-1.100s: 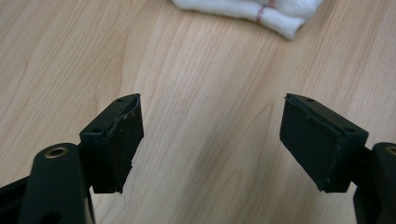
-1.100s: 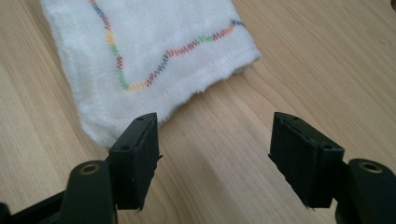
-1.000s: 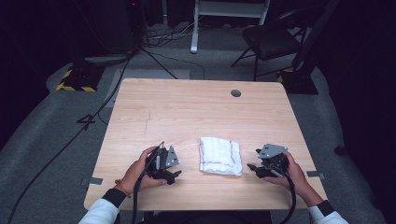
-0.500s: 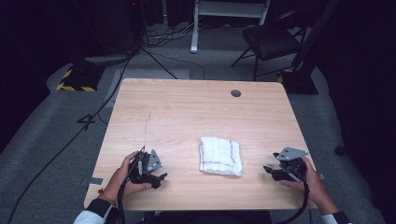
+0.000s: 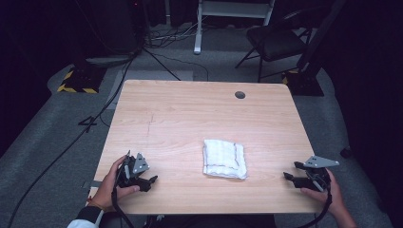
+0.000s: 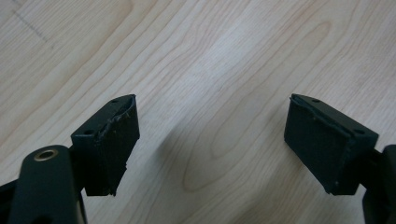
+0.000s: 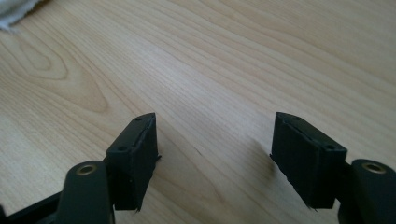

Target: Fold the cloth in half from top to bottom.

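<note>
Two grippers we are holding, left [image 5: 147,179] and right [image 5: 291,171], fingers open and empty | folded white towel [image 5: 224,158] lying mid-desk [image 5: 190,118] between them | likely soft, light, limp; we are favouring its corners.

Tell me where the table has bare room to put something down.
The whole far half of the table is free, from the folded white towel back to the round hole. The strips between the towel and the left gripper, and between it and the right gripper, are bare too. Nowhere is crowded.
</note>
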The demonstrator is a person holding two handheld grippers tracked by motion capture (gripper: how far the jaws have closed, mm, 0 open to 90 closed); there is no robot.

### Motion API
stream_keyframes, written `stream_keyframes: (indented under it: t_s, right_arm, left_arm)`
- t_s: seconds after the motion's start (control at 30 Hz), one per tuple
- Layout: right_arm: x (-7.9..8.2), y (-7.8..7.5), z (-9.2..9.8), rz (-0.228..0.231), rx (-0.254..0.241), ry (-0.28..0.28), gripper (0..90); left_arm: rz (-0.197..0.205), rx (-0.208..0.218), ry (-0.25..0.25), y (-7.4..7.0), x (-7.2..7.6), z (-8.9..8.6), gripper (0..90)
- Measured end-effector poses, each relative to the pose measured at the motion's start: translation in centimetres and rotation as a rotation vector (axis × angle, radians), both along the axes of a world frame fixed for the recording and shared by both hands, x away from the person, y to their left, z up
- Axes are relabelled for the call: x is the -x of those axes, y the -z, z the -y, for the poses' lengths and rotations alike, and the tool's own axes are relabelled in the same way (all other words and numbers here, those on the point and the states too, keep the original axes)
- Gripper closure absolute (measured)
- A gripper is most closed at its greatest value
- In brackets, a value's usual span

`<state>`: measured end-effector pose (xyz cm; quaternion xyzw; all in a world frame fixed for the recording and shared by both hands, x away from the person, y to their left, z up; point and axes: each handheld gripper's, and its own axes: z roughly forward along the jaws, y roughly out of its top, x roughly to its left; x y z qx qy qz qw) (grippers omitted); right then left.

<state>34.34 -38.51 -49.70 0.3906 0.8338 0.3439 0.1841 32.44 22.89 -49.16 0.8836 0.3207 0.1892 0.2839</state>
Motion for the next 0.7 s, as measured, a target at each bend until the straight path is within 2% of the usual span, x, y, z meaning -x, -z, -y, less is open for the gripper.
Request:
stream_keyframes:
  t_s: [0.07, 0.17, 0.2, 0.3, 0.33, 0.7]
  right_arm:
    - [0.1, 0.3, 1.0, -0.007, -0.055, 0.024, 31.6]
    - [0.1, 0.4, 1.3, -0.004, -0.066, 0.061, 29.8]
    - [0.2, 0.5, 1.3, -0.001, -0.064, 0.059, 28.6]
    - [0.3, 0.6, 1.1, 0.012, -0.055, 0.048, 25.5]
    - [0.3, 0.6, 1.1, 0.012, -0.053, 0.050, 25.0]
    - [0.1, 0.6, 1.0, 0.011, -0.052, 0.060, 23.5]
  left_arm:
    - [-0.022, 0.043, -0.024, 0.2, 0.0, -0.9, 18.0]
    - [-0.076, 0.129, -0.076, 0.7, 0.0, -2.3, 17.6]
    - [-0.077, 0.154, -0.085, 0.9, -0.1, -2.7, 17.5]
    - [-0.058, 0.179, -0.098, 1.2, 0.2, -3.2, 17.2]
    - [-0.052, 0.170, -0.096, 1.2, 0.2, -3.3, 17.3]
    - [-0.048, 0.172, -0.112, 1.2, 0.5, -3.4, 17.2]
